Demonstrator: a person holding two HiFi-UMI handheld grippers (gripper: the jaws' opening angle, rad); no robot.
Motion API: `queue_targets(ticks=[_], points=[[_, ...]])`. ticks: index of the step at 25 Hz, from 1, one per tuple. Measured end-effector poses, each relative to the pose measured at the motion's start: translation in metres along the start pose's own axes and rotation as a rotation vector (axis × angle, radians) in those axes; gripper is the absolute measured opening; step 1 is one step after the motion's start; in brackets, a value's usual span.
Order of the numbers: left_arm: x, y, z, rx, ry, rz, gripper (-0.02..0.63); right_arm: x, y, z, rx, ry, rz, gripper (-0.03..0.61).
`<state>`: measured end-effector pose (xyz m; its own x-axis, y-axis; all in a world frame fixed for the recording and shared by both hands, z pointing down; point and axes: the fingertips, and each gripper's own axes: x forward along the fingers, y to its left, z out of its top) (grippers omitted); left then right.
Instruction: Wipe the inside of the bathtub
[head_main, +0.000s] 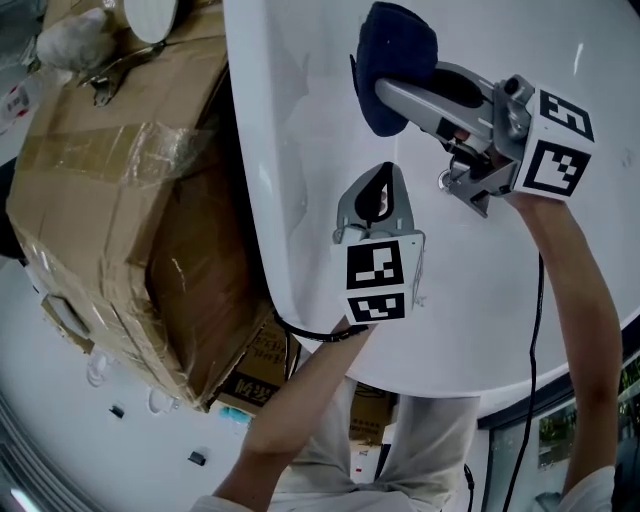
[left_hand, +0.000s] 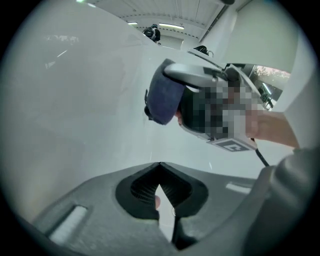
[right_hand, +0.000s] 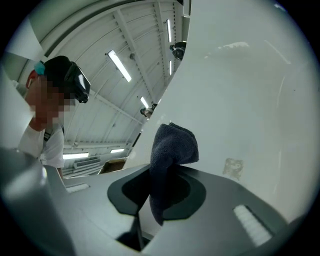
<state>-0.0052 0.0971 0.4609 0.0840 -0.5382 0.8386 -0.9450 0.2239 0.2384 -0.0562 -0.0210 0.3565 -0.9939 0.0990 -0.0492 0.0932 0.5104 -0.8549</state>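
The white bathtub (head_main: 300, 150) fills the head view. My right gripper (head_main: 385, 85) is shut on a dark blue cloth (head_main: 400, 50) and holds it against the tub's inner surface. In the right gripper view the cloth (right_hand: 175, 145) sticks up from between the jaws of the right gripper (right_hand: 167, 167), with the tub wall (right_hand: 250, 90) right behind it. My left gripper (head_main: 383, 172) hovers just below and left of the cloth, shut with nothing in it. In the left gripper view its tips (left_hand: 160, 165) meet, and the cloth (left_hand: 162, 100) shows ahead on the tub wall (left_hand: 75, 100).
A large taped cardboard box (head_main: 120, 170) stands against the tub's left outer side, with smaller boxes (head_main: 260, 375) below it. A small brownish mark (right_hand: 232, 167) sits on the tub wall to the right of the cloth. Black cables (head_main: 535, 330) trail from the grippers.
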Motion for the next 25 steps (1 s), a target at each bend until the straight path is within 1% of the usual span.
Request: queue_targets(ticks=[9, 15, 19, 25], points=[[0.025, -0.003, -0.002, 0.024, 0.036, -0.034, -0.002, -0.039, -0.093, -0.022, 0.036, -0.009, -0.256, 0.048], [0.04, -0.001, -0.004, 0.038, 0.053, -0.048, -0.002, -0.054, -0.143, -0.043, 0.079, 0.016, -0.373, 0.048], [0.052, -0.004, -0.006, 0.042, 0.069, -0.072, -0.002, -0.058, -0.176, -0.054, 0.071, 0.028, -0.452, 0.048], [0.067, -0.004, -0.008, 0.041, 0.076, -0.077, -0.002, -0.058, -0.212, -0.082, 0.127, 0.094, -0.509, 0.048]])
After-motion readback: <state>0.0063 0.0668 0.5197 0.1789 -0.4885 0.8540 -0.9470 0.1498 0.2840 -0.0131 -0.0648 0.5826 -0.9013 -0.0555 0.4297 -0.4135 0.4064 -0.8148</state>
